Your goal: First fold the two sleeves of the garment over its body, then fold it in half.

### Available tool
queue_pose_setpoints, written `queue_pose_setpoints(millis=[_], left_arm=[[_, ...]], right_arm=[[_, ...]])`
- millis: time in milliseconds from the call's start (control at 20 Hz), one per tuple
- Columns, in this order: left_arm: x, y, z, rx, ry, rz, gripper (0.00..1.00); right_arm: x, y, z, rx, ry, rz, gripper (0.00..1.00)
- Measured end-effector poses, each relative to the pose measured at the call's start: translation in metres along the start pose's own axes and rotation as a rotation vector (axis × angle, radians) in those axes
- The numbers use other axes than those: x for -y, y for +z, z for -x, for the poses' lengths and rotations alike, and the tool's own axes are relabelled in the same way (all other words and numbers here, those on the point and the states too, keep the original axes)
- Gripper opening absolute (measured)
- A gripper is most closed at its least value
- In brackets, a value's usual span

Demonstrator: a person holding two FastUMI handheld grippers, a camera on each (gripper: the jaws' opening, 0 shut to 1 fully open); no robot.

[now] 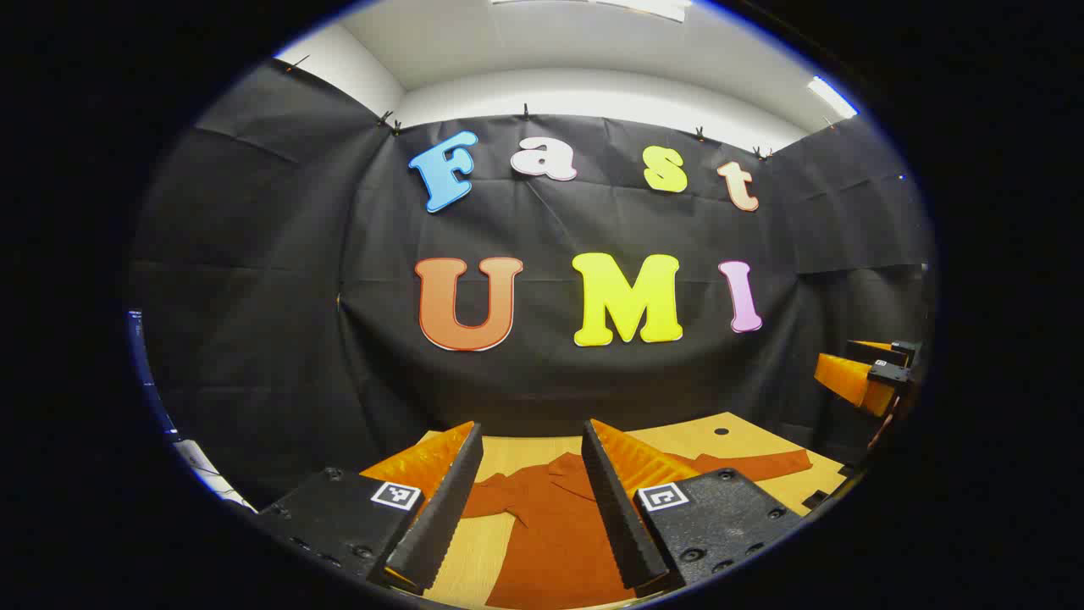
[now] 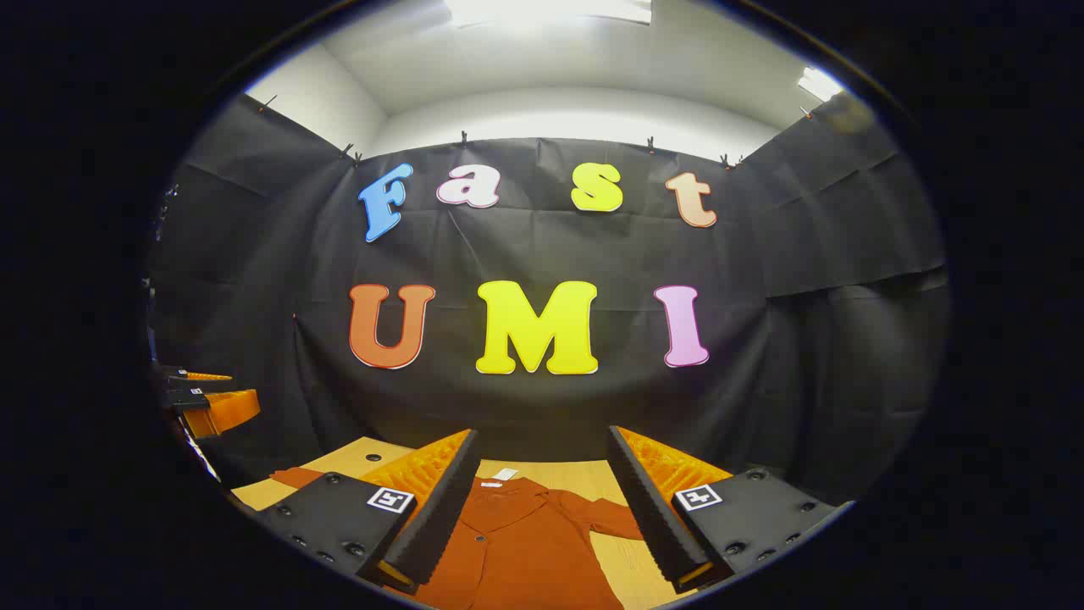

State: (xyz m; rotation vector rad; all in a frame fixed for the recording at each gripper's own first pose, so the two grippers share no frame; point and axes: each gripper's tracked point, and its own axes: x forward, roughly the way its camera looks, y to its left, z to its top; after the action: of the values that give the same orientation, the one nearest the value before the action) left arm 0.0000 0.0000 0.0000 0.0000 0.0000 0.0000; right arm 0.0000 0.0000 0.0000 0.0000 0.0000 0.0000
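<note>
both views bright, evenly lit from ceiling light panels (image 2: 550, 8), slight glare there. strong fisheye bending toward edges, wall seams curve. focus sharp at centre, softer at rim. tabletop (image 2: 542, 474) warm, shadows soft, faint blue fringe along rim.

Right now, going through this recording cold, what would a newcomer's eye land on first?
The rust-orange button-front shirt lies spread flat on the light wooden table, its sleeves out to the sides and not yet folded. In the foreground of each view, that gripper's own fingers stand open above it: the left gripper over the collar area, the right gripper over the shirt's front, neither touching the cloth.
</note>
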Motion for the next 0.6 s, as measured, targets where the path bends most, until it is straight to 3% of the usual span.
queue_pose_setpoints(millis=[600], left_arm=[[-0.0024,-0.0009,-0.0082,-0.012,-0.004,0.013,0.78]], right_arm=[[0.0048,-0.0003,-0.0017,0.005,-0.027,0.005,0.95]])
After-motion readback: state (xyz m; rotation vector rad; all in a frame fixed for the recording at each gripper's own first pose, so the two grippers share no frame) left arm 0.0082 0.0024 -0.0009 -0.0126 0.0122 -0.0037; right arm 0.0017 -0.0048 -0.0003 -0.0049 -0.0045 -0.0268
